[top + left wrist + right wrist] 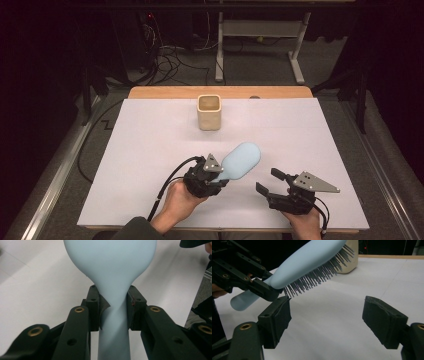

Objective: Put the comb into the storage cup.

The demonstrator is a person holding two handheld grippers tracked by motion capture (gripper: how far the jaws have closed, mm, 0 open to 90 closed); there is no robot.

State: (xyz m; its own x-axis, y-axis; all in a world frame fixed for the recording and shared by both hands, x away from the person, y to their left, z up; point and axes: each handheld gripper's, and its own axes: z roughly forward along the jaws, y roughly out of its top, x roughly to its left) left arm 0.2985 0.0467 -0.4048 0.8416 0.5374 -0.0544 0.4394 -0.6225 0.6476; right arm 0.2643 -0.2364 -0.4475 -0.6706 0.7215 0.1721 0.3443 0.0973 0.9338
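Left claw (216,172) gripping hairbrush (241,160) at neck, lifting off bench (150,150) | long axis pointing toward 1 o'clock, bristles down | right claw (270,182) gaping empty, waiting at 4 o'clock | cup (209,112) standing at 11 o'clock

Left gripper (113,306) jaws clamped on neck of pale blue hairbrush (111,262), head pointing away, above white table (37,290).

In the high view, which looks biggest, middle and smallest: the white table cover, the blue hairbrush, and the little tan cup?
1. White table cover, by far the largest.
2. Blue hairbrush and tan cup look about alike; the brush is partly hidden by the left gripper and nearer the camera, so no ranking.
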